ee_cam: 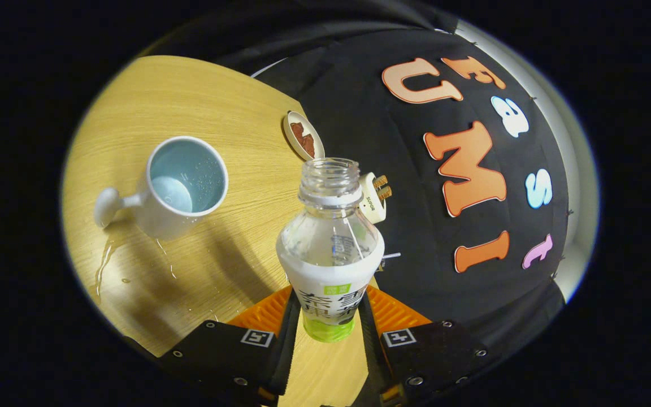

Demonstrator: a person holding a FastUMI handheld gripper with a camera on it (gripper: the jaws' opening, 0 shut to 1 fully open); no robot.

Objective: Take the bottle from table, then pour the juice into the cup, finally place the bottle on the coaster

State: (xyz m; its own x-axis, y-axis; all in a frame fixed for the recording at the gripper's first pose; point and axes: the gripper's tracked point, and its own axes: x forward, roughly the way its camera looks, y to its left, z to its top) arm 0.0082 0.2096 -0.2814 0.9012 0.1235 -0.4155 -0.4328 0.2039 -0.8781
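A clear plastic bottle with a white and green label and no cap stands between my two fingers, and my gripper is shut on its lower body. The view is tilted, so the bottle's open neck points up and away from me. A white mug with a pale blue inside and a knob handle sits on the wooden table to the left of the bottle, apart from it. A round coaster with a reddish-brown patch lies beyond the bottle's neck, near the table's far edge.
Spilled clear liquid streaks the table beside the mug's base. A small white round object with brown tips sits just behind the bottle's shoulder at the table's edge. The black booth cloth hangs right beyond the table.
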